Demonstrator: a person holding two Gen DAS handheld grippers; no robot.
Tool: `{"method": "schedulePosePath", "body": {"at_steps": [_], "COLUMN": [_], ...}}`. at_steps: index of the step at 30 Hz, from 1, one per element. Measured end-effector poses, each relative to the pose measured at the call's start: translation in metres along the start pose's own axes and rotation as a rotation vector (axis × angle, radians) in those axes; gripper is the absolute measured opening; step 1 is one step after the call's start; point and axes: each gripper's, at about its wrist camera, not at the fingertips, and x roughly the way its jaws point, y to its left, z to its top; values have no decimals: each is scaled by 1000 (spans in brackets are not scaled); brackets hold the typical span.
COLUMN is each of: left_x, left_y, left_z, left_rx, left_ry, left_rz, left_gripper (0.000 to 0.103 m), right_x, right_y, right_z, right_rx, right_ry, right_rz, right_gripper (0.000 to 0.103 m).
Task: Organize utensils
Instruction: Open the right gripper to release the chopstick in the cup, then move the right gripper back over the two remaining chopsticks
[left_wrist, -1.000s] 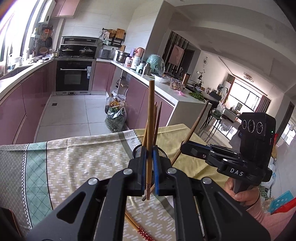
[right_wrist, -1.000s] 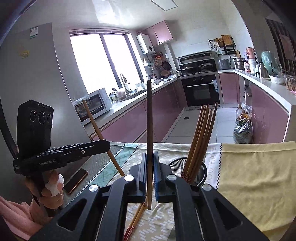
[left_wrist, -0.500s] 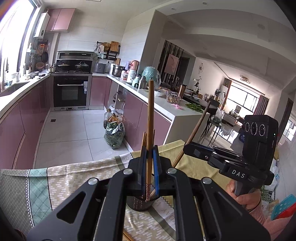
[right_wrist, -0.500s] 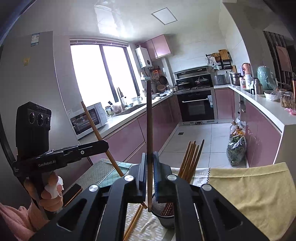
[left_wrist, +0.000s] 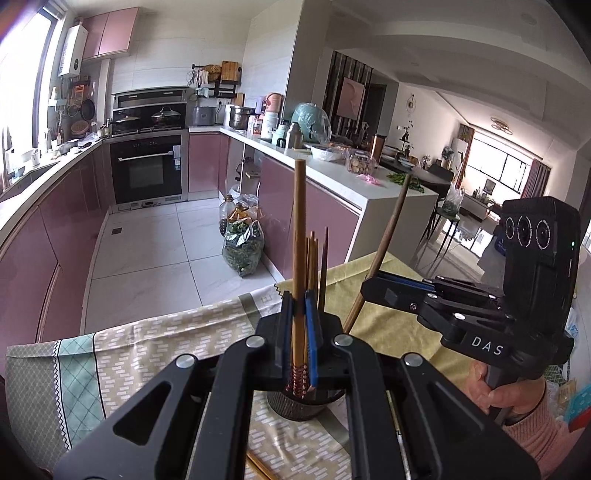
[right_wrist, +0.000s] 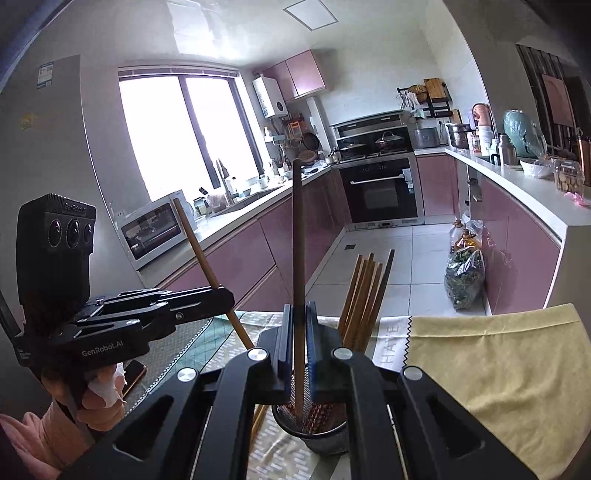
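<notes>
The mesh holder (left_wrist: 299, 400) has slid beneath both tongs (left_wrist: 298, 325) (right_wrist: 298, 325), each pinching one upright chopstick (left_wrist: 298, 236) (right_wrist: 297, 236).

Hiding most of the black mesh cylindrical utensil holder (left_wrist: 295, 406) behind the left tool (left_wrist: 300, 325) and its black arms. Covering the lower ends of the standing wooden chopsticks (right_wrist: 364, 295) inside the holder's rim. Cutting off a loose wooden chopstick (left_wrist: 260, 468) at the bottom edge. Masking the patterned cloth-covered surface (right_wrist: 498, 369) beneath the right tool (right_wrist: 299, 332). Blocking half of a dark phone (right_wrist: 133, 373) behind a hand (right_wrist: 94, 402).
</notes>
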Motion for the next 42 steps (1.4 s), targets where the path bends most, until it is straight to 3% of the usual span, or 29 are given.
{"method": "schedulePosePath", "body": {"at_steps": [7,22,29,42], "left_x": [36,80,84,24], "left_y": [4,10,19,37], "left_z": [-11,-8,-16,-53], "left_rx": [34,15,-22,-65], "left_ry": [123,180,173,39], "left_rz": [34,28,36,77], "left_gripper": [7,8,11,39], "right_x": [26,49,50,24], "right_y": [-8,-24,-26,8], "right_z": [-11,-12,-16,-39], "right_rx": [21,72,82,-13], "right_ry": [79,113,118,120], "right_rz": [-7,-33,-28,50], "right_gripper": [5,8,10,40]}}
